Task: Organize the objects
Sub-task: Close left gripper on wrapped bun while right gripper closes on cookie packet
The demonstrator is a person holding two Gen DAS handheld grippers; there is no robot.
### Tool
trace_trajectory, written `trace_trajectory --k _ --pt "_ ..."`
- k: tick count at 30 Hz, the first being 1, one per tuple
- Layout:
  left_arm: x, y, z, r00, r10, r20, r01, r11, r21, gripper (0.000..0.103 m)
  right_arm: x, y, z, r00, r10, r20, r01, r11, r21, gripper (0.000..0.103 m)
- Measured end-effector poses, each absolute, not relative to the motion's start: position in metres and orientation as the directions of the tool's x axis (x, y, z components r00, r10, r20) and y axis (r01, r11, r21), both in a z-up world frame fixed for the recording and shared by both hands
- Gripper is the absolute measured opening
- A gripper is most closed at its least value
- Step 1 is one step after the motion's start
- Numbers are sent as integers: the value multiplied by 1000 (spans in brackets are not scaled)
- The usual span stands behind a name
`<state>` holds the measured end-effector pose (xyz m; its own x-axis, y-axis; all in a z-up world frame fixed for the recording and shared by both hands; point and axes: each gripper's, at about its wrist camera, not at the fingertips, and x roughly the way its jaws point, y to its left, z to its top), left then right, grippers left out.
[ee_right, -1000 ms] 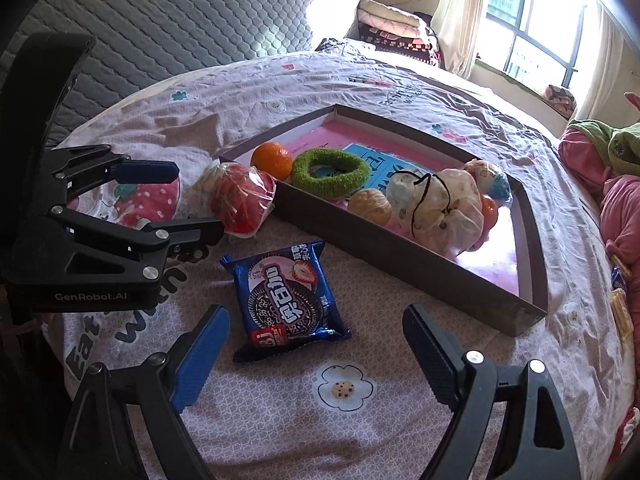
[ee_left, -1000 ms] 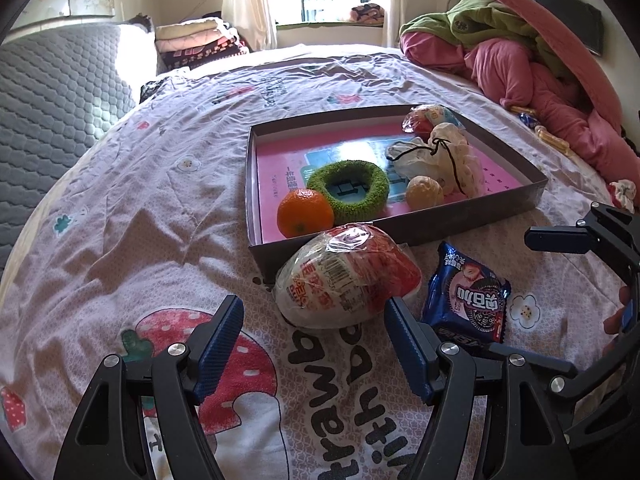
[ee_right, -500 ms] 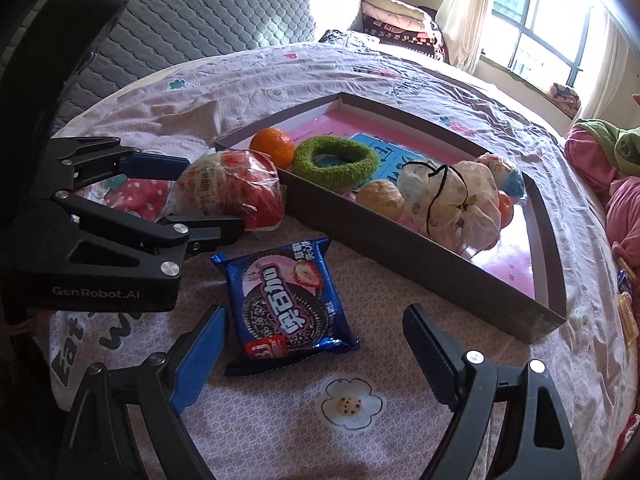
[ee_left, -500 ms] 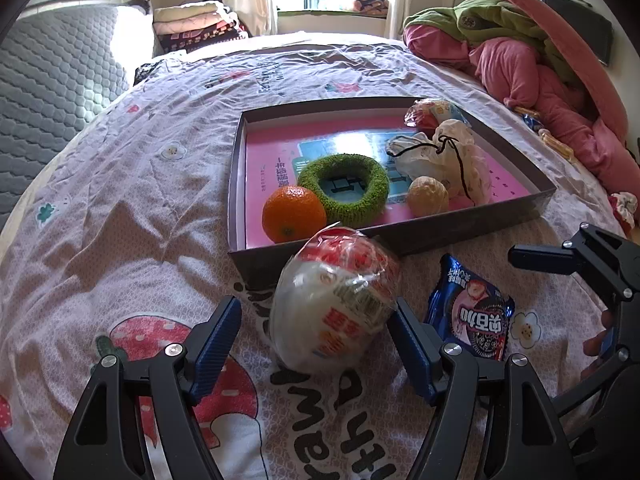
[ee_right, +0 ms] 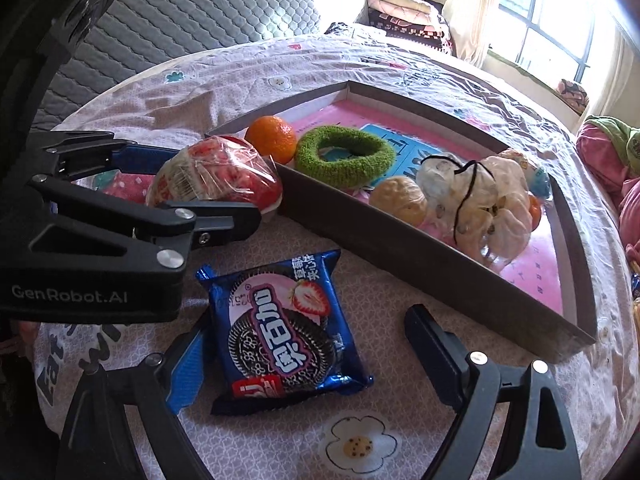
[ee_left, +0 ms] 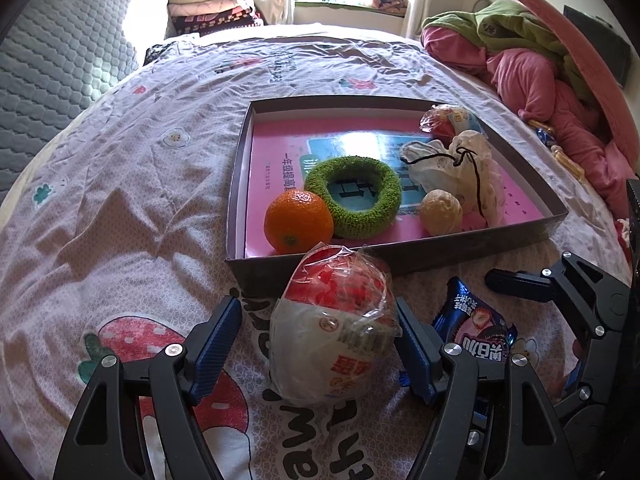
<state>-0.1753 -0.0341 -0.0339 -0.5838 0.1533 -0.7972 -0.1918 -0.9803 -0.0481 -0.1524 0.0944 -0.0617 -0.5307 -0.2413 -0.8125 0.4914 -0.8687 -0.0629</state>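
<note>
My right gripper (ee_right: 304,356), jaws opening, straddles the blue cookie packet (ee_right: 280,336) lying flat on the bedspread (ee_left: 120,200); closing there could just skate over its slick film. My left gripper (ee_left: 320,344) stands open around the wrapped egg-shaped snack (ee_left: 336,328), which might roll against the tray (ee_left: 400,256) wall beyond.

Both wrist cams sit close over the bed (ee_left: 120,184), pitched steeply down. Left view faces the tray (ee_left: 400,256) head-on toward the window; right view looks from its right, diagonally. Shared: tray, cookie pack (ee_right: 280,332), wrapped bun (ee_left: 336,328).
</note>
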Motion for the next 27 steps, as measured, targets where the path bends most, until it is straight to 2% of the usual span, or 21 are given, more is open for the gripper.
trace_trajectory --k 1,5,6,8,10,12,27 --pt "-176 -34 -34 -583 153 -798 -191 -980 -48 75 -153 95 -62 -526 -245 -815 488 -871 -54 92" --pt "-175 -33 -34 -581 163 -798 -190 -980 -62 62 -157 98 -61 -513 -254 -820 463 -886 -16 91" --pt "-176 -32 -34 -576 168 -800 -193 -979 -67 55 -157 98 -61 -517 -247 -820 458 -889 -21 86" --pt "-175 -31 -35 -575 165 -802 -192 -979 -65 55 -156 98 -59 -524 -241 -817 456 -890 -30 75" --pt "-175 -30 -35 -576 160 -802 -188 -980 -61 55 -154 99 -57 -523 -250 -815 458 -889 -21 59" --pt "-174 -29 -34 -575 165 -801 -184 -980 -70 55 -153 99 -56 -524 -246 -815 459 -888 -26 52" --pt "-162 -22 -14 -618 189 -763 -200 -977 -79 54 -148 116 -41 -552 -253 -795 413 -911 4 51"
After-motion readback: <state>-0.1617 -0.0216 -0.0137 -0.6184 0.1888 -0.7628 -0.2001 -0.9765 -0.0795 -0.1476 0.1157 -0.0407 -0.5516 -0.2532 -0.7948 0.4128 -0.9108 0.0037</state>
